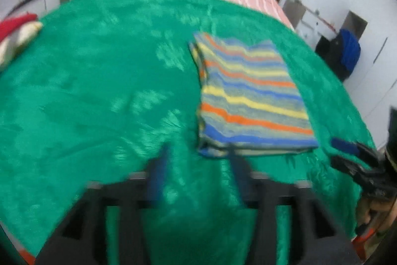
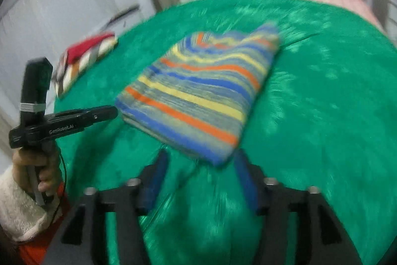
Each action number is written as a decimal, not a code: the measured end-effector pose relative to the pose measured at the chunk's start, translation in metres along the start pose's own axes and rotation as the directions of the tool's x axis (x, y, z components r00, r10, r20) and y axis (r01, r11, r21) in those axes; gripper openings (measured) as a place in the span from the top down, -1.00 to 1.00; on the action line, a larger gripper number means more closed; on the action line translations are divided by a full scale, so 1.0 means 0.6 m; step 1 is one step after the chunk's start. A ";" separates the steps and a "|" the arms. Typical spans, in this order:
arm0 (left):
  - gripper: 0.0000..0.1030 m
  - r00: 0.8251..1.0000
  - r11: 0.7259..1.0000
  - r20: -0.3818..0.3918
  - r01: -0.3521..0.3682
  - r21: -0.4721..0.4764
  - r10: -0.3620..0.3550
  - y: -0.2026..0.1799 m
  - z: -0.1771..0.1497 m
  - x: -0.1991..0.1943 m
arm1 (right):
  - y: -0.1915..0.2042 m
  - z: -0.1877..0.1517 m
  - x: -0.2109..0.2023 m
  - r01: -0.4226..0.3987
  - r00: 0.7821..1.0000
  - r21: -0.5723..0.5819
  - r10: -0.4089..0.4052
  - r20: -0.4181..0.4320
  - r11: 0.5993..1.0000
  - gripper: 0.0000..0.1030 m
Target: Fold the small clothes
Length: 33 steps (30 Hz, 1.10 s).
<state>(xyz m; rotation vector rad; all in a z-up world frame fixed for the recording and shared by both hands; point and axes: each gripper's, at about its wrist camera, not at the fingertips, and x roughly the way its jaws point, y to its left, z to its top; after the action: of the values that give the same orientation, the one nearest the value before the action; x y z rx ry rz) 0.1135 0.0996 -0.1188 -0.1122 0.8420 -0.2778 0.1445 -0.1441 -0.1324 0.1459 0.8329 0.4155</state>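
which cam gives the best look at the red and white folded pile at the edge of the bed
The right wrist view: the red and white pile shows whole on the green blanket, though blurred. In the left wrist view it is cut off by the frame's left edge.

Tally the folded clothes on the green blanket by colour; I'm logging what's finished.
Striped blue, orange and yellow: 1, the striped garment near the middle.
Red, white and other colours: 1, the red and white pile at the blanket's far edge.
Total: 2
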 end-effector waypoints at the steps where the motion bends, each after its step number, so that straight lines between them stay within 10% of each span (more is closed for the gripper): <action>1: -0.78 0.998 1.000 0.047 -0.028 -0.007 0.028 0.011 -0.001 -0.012 | 0.001 -0.012 -0.020 0.022 0.999 0.007 -0.022 0.038 1.000 -0.40; 7: -0.88 0.988 0.987 0.063 -0.139 -0.077 0.144 0.064 -0.017 0.003 | -0.014 -0.087 -0.093 0.275 0.948 0.076 -0.284 0.143 0.958 -0.57; 13: -0.89 0.977 0.977 0.024 -0.214 -0.016 0.214 0.070 -0.051 0.049 | -0.071 -0.104 -0.084 0.394 0.908 0.178 -0.412 0.078 0.902 -0.69; 33: -0.99 0.972 0.972 0.025 -0.234 0.027 0.234 0.063 -0.065 0.057 | -0.104 -0.134 -0.043 0.385 0.908 0.236 -0.412 0.079 0.892 -1.00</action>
<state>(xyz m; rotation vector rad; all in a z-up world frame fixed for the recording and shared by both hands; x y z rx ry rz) 0.1135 0.1262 -0.1769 0.0126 0.8207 -0.0670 0.0883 -0.2141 -0.1862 0.1947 0.7568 -0.0748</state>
